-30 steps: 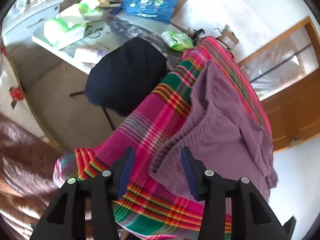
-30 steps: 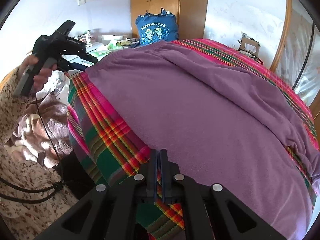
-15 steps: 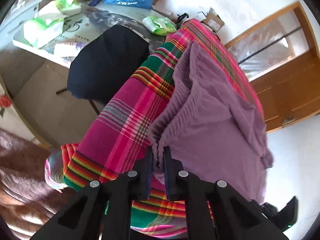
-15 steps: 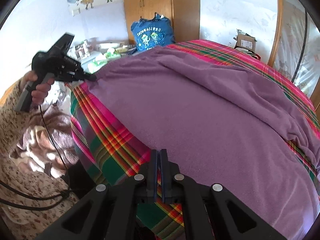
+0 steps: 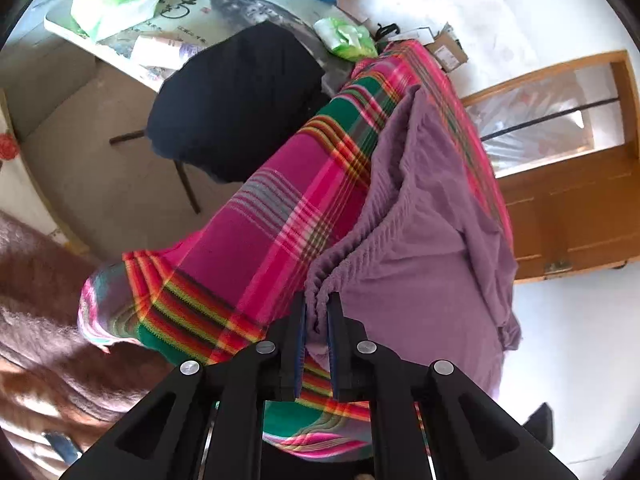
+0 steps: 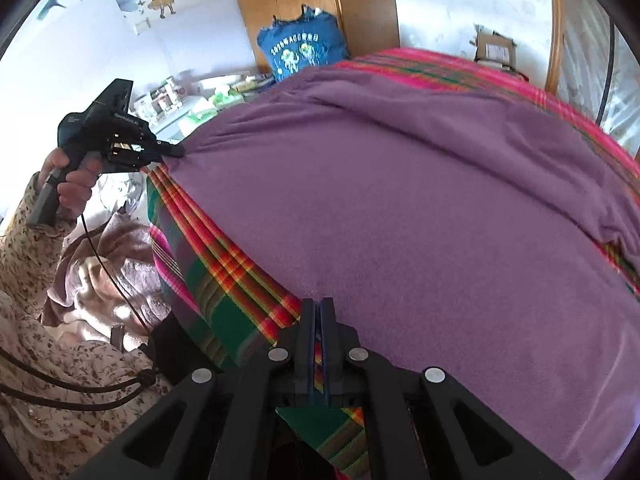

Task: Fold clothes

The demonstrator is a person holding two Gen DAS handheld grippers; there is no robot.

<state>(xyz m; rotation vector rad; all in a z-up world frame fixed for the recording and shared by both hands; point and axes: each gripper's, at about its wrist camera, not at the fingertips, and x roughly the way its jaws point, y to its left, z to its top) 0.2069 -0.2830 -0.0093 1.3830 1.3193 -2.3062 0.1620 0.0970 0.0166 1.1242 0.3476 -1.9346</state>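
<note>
A purple garment (image 5: 420,240) lies spread over a bed with a pink, green and red plaid sheet (image 5: 260,240). My left gripper (image 5: 318,312) is shut on the garment's ribbed hem at its near corner. In the right wrist view the garment (image 6: 400,200) covers most of the plaid sheet (image 6: 208,280). There a hand holds the left gripper (image 6: 176,151) at the garment's far left corner, and the cloth is drawn taut towards it. My right gripper (image 6: 317,312) is shut on the garment's near edge, where purple meets plaid.
A black chair (image 5: 240,100) stands beside the bed, in front of a table (image 5: 64,28) with green-white packs. A blue bag (image 6: 304,50) sits by a wooden wardrobe (image 6: 300,0). Brown blankets (image 5: 40,300) lie left of the bed. A floral sleeve (image 6: 40,320) fills the lower left.
My left gripper, open over the ribbed hem a second ago, has shut on it and drawn that corner taut. The right gripper has stayed shut on the near edge.
</note>
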